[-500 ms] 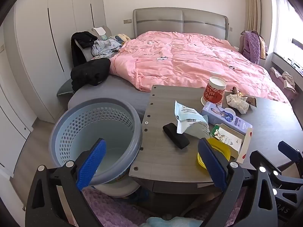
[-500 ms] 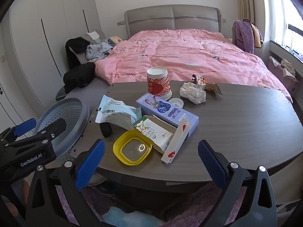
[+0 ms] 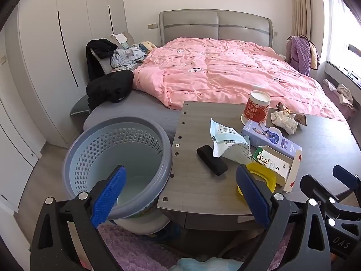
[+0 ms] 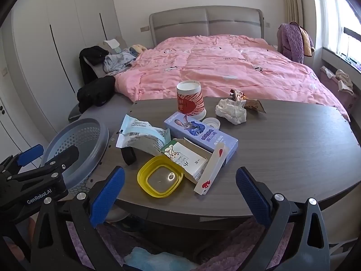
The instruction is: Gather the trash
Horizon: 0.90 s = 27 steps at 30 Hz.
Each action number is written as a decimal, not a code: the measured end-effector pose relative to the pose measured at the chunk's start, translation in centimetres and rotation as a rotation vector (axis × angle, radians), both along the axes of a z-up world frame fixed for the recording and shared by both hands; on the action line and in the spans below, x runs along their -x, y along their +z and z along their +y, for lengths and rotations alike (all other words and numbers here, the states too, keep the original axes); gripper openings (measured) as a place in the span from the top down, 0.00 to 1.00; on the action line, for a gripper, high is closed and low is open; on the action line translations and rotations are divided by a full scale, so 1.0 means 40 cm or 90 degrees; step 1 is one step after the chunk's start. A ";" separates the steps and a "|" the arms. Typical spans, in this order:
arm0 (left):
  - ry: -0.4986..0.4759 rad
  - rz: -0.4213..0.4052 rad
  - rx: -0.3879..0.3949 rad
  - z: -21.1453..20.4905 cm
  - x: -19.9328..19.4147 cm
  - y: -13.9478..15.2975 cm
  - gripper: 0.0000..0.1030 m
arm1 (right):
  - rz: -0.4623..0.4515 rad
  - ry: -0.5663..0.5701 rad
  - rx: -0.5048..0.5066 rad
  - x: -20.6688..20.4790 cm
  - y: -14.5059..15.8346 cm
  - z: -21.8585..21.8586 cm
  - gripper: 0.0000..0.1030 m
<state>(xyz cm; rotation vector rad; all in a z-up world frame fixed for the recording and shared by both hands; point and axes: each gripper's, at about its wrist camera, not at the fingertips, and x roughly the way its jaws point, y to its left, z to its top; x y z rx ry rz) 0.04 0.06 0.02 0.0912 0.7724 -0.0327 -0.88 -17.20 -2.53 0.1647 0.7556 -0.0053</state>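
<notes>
Where litter (mostly wrappers) crowds grey table (image 4: 282, 153), pink bed (image 4: 225, 67) behind

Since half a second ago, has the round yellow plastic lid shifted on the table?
No. The round yellow plastic lid lies where it did, touching the open white carton near the dark wooden table's front edge.

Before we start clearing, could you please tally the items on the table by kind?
Boxes: 2, purple carton and open white box
Wrappers and crumpled paper: 3
Cups: 1
Lids: 2, yellow and white
Black object: 1
Total: 9
</notes>
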 end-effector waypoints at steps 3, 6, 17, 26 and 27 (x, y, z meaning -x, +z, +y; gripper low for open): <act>0.000 -0.002 0.000 0.001 0.000 0.000 0.10 | -0.002 0.001 0.001 0.009 0.012 0.007 0.06; 0.001 -0.005 0.002 0.018 0.011 0.006 0.10 | -0.009 0.003 -0.003 0.018 0.019 0.005 0.06; 0.002 -0.019 -0.005 0.009 0.030 0.025 0.10 | -0.019 0.000 -0.007 0.039 0.026 -0.003 0.06; 0.001 -0.026 -0.006 0.006 0.040 0.032 0.10 | -0.025 -0.001 -0.007 0.048 0.034 -0.005 0.06; 0.001 -0.027 -0.006 0.006 0.040 0.032 0.10 | -0.025 -0.001 -0.008 0.048 0.034 -0.005 0.06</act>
